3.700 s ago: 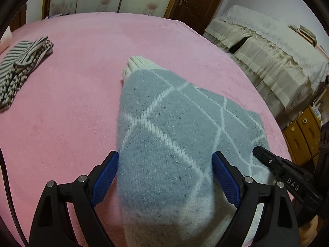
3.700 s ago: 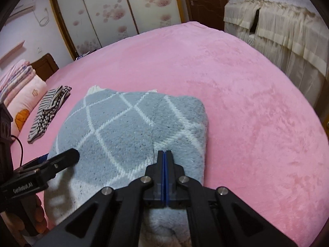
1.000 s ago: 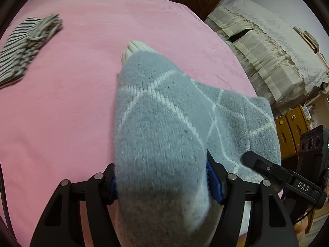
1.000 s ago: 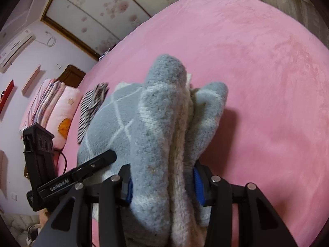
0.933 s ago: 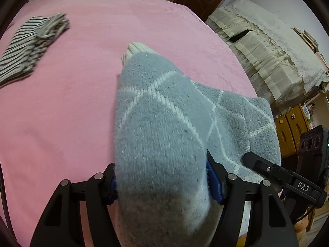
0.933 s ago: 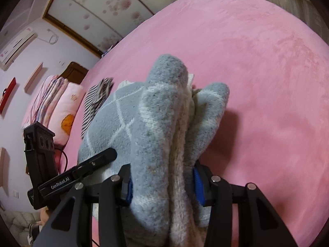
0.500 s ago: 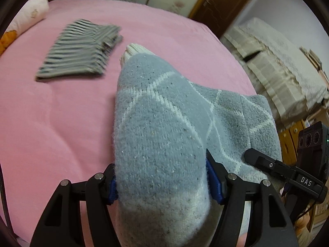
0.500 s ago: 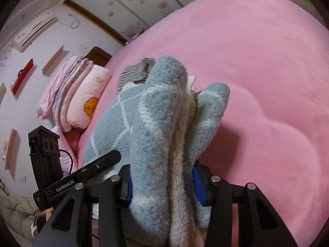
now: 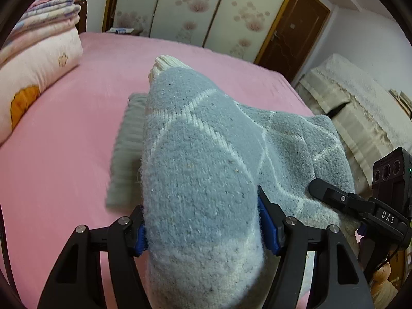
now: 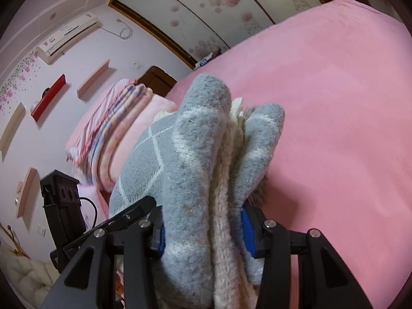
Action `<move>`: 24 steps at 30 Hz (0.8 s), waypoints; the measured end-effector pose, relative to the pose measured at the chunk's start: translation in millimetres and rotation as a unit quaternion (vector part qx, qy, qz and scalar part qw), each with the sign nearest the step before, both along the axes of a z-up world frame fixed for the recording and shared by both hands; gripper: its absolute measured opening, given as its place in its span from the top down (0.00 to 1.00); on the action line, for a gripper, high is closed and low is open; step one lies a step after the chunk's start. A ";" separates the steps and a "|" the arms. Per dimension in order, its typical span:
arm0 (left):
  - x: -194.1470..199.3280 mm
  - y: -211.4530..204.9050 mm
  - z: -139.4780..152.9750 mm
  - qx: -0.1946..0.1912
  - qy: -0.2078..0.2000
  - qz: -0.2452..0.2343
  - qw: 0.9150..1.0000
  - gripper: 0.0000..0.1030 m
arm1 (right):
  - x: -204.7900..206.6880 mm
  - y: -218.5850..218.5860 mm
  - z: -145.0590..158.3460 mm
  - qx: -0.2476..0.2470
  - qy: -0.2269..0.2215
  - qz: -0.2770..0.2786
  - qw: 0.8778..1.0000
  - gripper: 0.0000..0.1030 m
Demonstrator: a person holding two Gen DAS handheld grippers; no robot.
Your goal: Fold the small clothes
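Note:
A folded grey-blue knit sweater (image 9: 206, 159) with white diamond lines and a cream hem is held off the pink bed (image 9: 77, 128). My left gripper (image 9: 207, 228) is shut on one thick end of it. My right gripper (image 10: 204, 228) is shut on the other end, where the grey and cream layers (image 10: 224, 180) stand bunched between the blue pads. The right gripper's arm (image 9: 360, 206) shows at the right of the left wrist view. A folded striped garment (image 9: 128, 149) lies on the bed just beneath and left of the sweater, blurred.
Stacked pink quilts and a pillow (image 9: 38, 51) sit at the bed's head on the left, also in the right wrist view (image 10: 116, 128). A wardrobe with flowered doors (image 9: 193, 13) and a brown door (image 9: 291, 38) stand beyond. A cream-covered piece of furniture (image 9: 360, 103) is at right.
Both grippers have carried the sweater across the bed toward the pillows. The striped garment, earlier far off at the left, now lies just under the sweater.

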State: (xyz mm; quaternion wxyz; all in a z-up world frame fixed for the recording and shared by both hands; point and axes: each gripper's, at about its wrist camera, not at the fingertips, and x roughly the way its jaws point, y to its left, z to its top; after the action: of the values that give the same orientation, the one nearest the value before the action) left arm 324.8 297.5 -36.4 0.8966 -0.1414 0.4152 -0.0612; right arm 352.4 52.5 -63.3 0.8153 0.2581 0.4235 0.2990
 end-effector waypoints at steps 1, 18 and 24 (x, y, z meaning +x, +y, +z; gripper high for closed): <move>15.7 7.6 2.7 0.000 -0.004 0.000 1.000 0.35 | 13.8 8.2 3.0 0.001 -0.004 -0.002 1.000 0.57; 182.6 101.5 -127.7 -0.020 0.049 0.028 0.998 0.33 | 168.9 105.7 -107.6 -0.009 0.047 -0.031 0.998 0.56; 186.7 122.0 -165.3 -0.037 0.041 0.042 0.998 0.05 | 163.8 106.1 -136.2 -0.028 0.038 -0.035 0.998 0.51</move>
State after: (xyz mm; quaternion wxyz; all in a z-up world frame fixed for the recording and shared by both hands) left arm 511.6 419.6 -201.8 0.8747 -0.1943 0.4429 -0.0325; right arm 516.2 158.6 -199.5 0.8153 0.2614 0.4532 0.2481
